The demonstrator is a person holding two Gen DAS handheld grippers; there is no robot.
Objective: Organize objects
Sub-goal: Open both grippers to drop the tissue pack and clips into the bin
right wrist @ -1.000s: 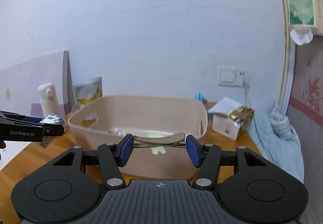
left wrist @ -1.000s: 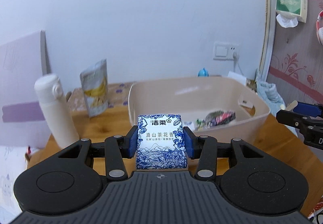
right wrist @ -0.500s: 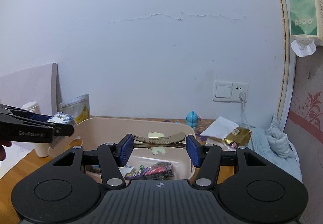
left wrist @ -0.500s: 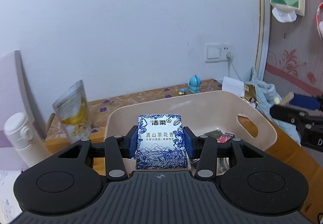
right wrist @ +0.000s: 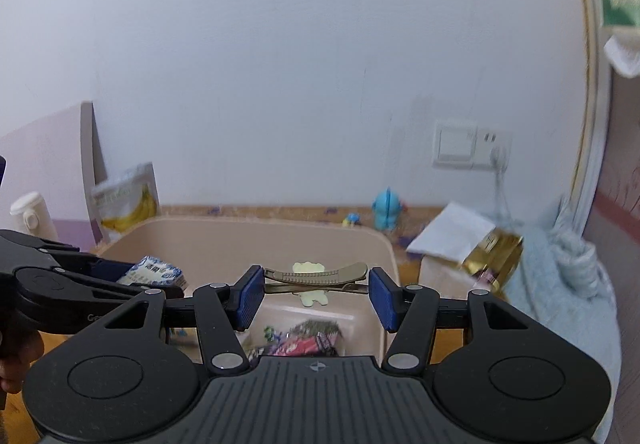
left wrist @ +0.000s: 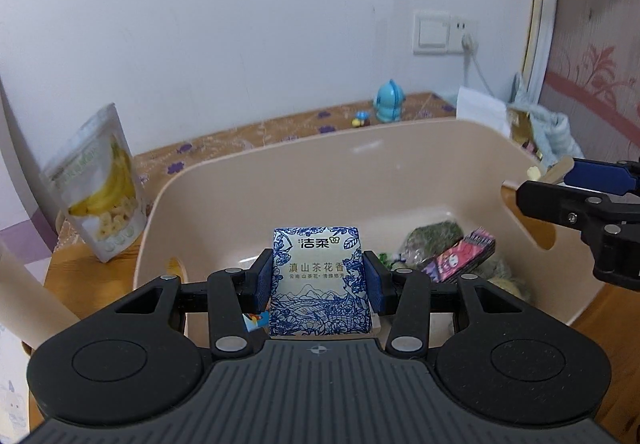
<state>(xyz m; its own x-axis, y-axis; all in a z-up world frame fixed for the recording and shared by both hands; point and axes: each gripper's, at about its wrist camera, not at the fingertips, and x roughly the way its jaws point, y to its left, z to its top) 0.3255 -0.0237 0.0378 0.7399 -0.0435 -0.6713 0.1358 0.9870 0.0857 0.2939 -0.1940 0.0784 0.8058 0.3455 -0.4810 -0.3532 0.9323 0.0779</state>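
Observation:
My left gripper point(left wrist: 318, 276) is shut on a blue-and-white tissue pack point(left wrist: 318, 284) and holds it above the inside of the beige plastic bin point(left wrist: 280, 180). The pack also shows in the right wrist view point(right wrist: 154, 272). My right gripper point(right wrist: 316, 290) is shut on a long brass hair clip point(right wrist: 316, 276) with a pale yellow bear charm, held over the bin point(right wrist: 240, 232) near its right side. Snack packets point(left wrist: 456, 252) lie on the bin floor.
A banana-chip pouch point(left wrist: 100, 192) and a white bottle point(right wrist: 30, 214) stand left of the bin. A blue toy figure point(left wrist: 387, 102) stands at the back by the wall. A white box with a gold packet point(right wrist: 476, 256) and a blue cloth point(right wrist: 568, 276) lie to the right.
Both grippers have moved forward over the bin and tilted down, so its floor and contents now show. Each still holds its object.

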